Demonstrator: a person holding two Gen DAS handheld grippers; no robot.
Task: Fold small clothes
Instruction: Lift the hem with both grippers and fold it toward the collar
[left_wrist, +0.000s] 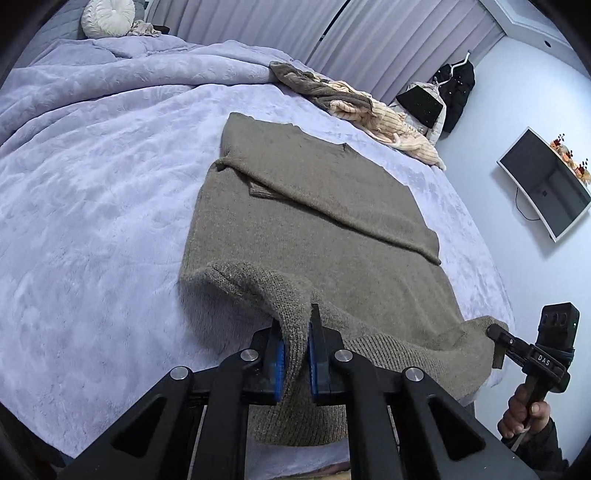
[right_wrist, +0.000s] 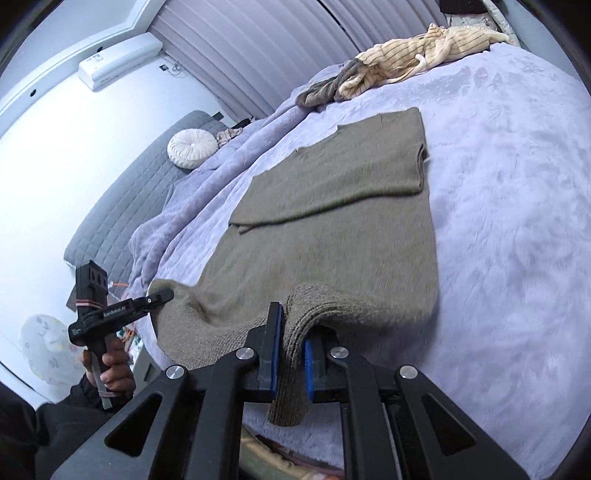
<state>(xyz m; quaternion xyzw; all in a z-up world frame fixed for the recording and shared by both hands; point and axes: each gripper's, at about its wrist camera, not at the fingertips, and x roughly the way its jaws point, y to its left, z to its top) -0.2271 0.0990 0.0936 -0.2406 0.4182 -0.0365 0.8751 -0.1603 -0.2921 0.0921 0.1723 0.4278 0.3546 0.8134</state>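
The sweater (left_wrist: 295, 206) is olive-brown and knitted, and it lies flat on the lavender blanket (left_wrist: 92, 177) that covers the bed. Its long side runs away from you, from the near bed edge up toward the curtains (left_wrist: 388, 33). The neck end is the far end. One sleeve (left_wrist: 332, 206) is folded slantwise across the body.

Your left gripper (left_wrist: 296, 341) has its two blue pads close together, with a bunch of the near hem pinched between them. The knit rises in a little hump just in front of the pads, and a flap hangs down under them.

Your right gripper (right_wrist: 291, 341) is the same. Its pads are nearly together and they squeeze the ribbed hem at the other near corner. A thick fold of knit fills the gap, and some of it hangs down below.

From the left camera you can see your right gripper (left_wrist: 496, 334) from the side at the far corner of the hem. From there its tips look like they are on the cloth, but it is too small to be sure. Your right hand (left_wrist: 524, 413) holds its handle.

Between the two grips the hem sags a little.

Well past the sweater, a cream striped garment (right_wrist: 424, 55) and a grey one (right_wrist: 325, 88) lie in a heap near the far edge. A round white pillow (right_wrist: 192, 147) rests by the grey headboard (right_wrist: 122, 192).
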